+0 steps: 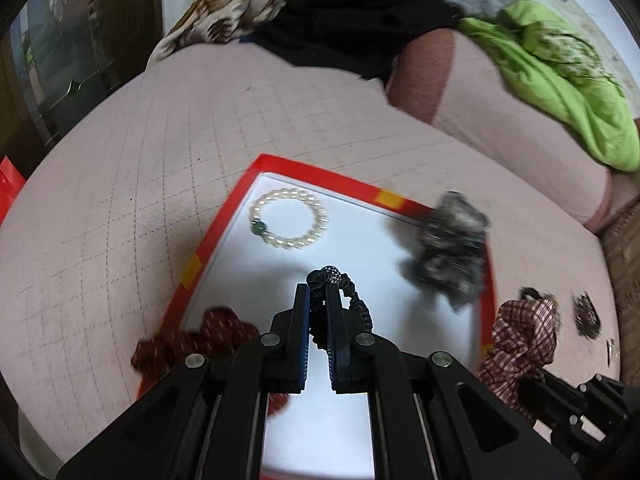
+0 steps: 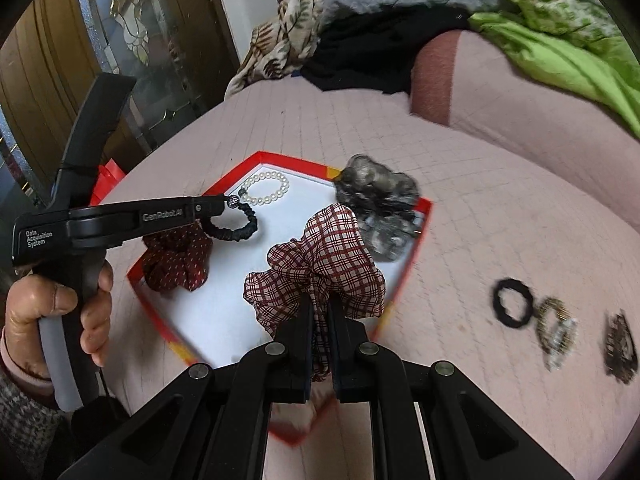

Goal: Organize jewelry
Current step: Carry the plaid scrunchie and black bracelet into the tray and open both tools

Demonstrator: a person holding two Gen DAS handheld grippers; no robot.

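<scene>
A red-rimmed white tray (image 1: 224,216) (image 2: 224,320) lies on the pink bed. In it are a pearl bracelet (image 1: 288,218) (image 2: 266,188), a dark red dotted scrunchie (image 1: 208,340) (image 2: 176,258) and a grey scrunchie (image 1: 450,248) (image 2: 380,208). My left gripper (image 1: 318,292) (image 2: 224,202) is shut on a black hair tie with a sparkly bead (image 1: 344,296) (image 2: 236,232), held over the tray. My right gripper (image 2: 320,304) is shut on a red plaid scrunchie (image 2: 324,260) (image 1: 520,344), held above the tray's near right side.
On the pink quilt (image 2: 500,220) right of the tray lie a black hair tie (image 2: 512,302), a gold-and-clear clip (image 2: 556,328) and a dark brown clip (image 2: 620,348). Green bedding (image 2: 560,40), black cloth and a leaf-print cloth (image 2: 288,28) lie at the back. A wooden door (image 2: 80,80) stands left.
</scene>
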